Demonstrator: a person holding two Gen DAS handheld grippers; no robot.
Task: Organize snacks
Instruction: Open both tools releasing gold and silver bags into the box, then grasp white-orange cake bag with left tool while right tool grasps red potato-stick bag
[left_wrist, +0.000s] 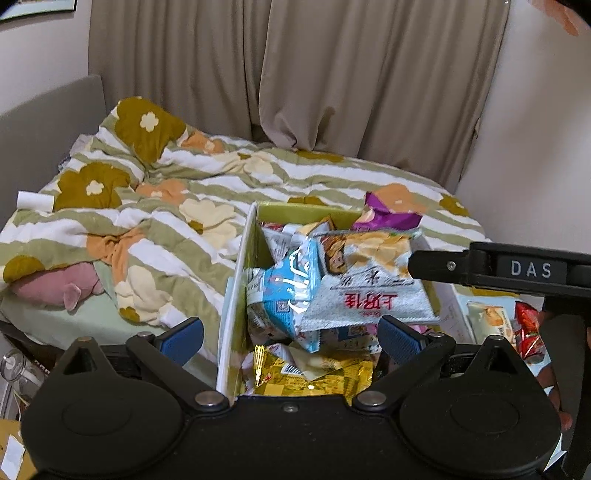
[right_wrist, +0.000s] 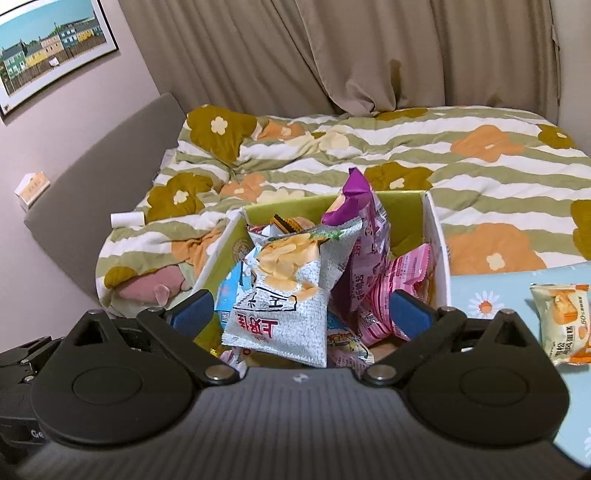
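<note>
Snacks mostly in already: the green-lined box (right_wrist: 406, 201) is heaped with packets, topped by a grey chip bag (right_wrist: 284, 295) lying upside down, a blue packet (left_wrist: 284, 291) left of it, a purple bag (right_wrist: 354, 206) standing at the back, a pink packet (right_wrist: 395, 291) on the right side, gold wrappers (left_wrist: 314, 373) at the near end. Judgement: task is well along, box close to full. Left to do, as far as visible: an orange-and-white cake packet (right_wrist: 563, 325) lies outside on the light blue daisy-print table (right_wrist: 491, 291) just right of the box, and a red packet (left_wrist: 526, 328) shows beside it in the left view; more may be out of frame. The left tool (left_wrist: 291, 334) hovers over the near end of the box, pointed forward and down, fingers spread wide, holding nothing. The right tool (right_wrist: 303, 315) sits over the box too, pads wide apart with the grey chip bag between them; neither pad looks pressed on it, so not gripping. In the left view the right tool's body reaches in from the right at chip-bag level. Box sits at the edge of a bed with a flowered duvet (left_wrist: 184, 192); curtains (left_wrist: 295, 74) behind.
</note>
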